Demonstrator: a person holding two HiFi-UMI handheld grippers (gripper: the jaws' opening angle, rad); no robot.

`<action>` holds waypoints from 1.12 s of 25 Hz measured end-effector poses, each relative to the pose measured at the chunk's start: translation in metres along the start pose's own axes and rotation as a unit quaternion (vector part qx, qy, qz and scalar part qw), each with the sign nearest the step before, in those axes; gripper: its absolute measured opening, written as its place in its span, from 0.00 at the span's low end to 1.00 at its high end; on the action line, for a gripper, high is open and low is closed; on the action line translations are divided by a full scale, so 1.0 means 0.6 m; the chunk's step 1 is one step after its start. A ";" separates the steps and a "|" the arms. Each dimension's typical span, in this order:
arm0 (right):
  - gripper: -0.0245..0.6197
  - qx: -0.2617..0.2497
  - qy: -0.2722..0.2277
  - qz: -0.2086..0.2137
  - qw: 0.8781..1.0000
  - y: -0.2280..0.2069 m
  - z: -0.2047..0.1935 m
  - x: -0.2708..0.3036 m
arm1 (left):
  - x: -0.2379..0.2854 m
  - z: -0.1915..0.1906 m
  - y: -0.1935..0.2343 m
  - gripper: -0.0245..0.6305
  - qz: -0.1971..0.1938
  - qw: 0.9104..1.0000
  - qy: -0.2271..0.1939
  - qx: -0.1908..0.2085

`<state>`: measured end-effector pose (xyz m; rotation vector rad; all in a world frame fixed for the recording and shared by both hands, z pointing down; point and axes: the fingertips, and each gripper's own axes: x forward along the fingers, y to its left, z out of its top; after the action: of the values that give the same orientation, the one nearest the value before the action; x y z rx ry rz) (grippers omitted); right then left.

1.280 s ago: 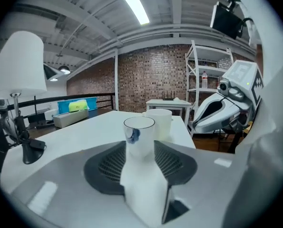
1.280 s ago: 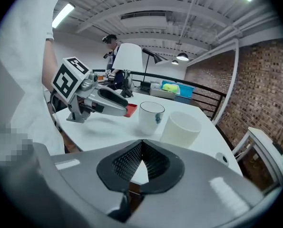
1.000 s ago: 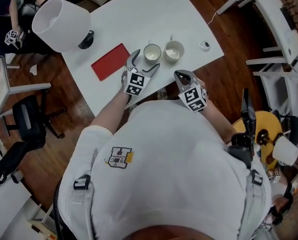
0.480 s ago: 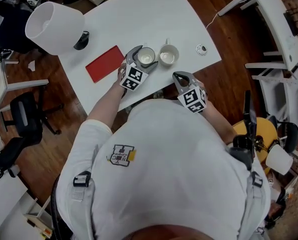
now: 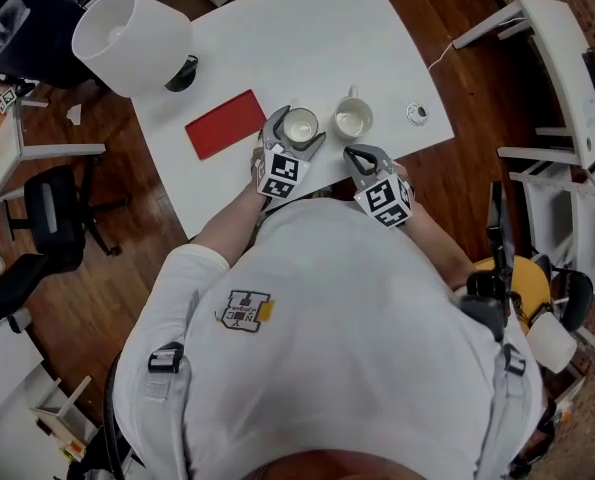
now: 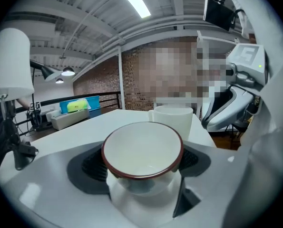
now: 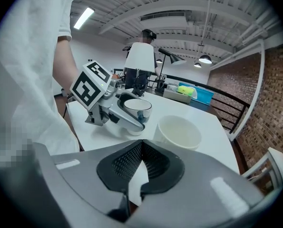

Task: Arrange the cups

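Left gripper (image 5: 298,126), jaws just closing, clasps the red-rimmed cup (image 6: 141,148) beside the white mug (image 5: 351,121), likely to reposition it; right gripper (image 7: 142,144) waits, shut, empty.

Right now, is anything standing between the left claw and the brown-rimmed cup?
Nothing visible. The brown-rimmed cup already sits between the jaws of the left claw, which have just been closing and seem to press its sides. The white mug stands just beyond it, apart.
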<state>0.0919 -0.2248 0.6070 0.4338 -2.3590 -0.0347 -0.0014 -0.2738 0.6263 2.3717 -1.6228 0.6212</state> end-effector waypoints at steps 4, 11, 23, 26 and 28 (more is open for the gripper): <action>0.04 -0.010 -0.006 0.028 1.000 0.027 0.019 0.026 | -0.053 -0.012 0.024 0.67 0.032 0.999 -0.007 -0.032; 0.04 -0.046 -0.026 0.074 0.996 0.098 0.083 0.079 | -0.175 -0.055 0.140 0.67 0.120 0.989 -0.003 -0.086; 0.04 -0.054 -0.034 0.069 0.996 0.163 0.138 0.109 | -0.270 -0.119 0.330 0.67 0.154 0.985 -0.004 -0.079; 0.04 -0.046 -0.026 0.055 0.997 0.159 0.134 0.103 | -0.267 -0.136 0.342 0.67 0.132 0.990 0.012 -0.054; 0.04 -0.041 -0.018 0.044 0.998 0.152 0.127 0.097 | -0.262 -0.142 0.342 0.67 0.120 0.992 0.021 -0.040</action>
<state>-0.0260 -0.1650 0.6027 0.2928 -2.3990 -0.0984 -0.2588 -0.1856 0.6175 2.1111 -1.8925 0.6315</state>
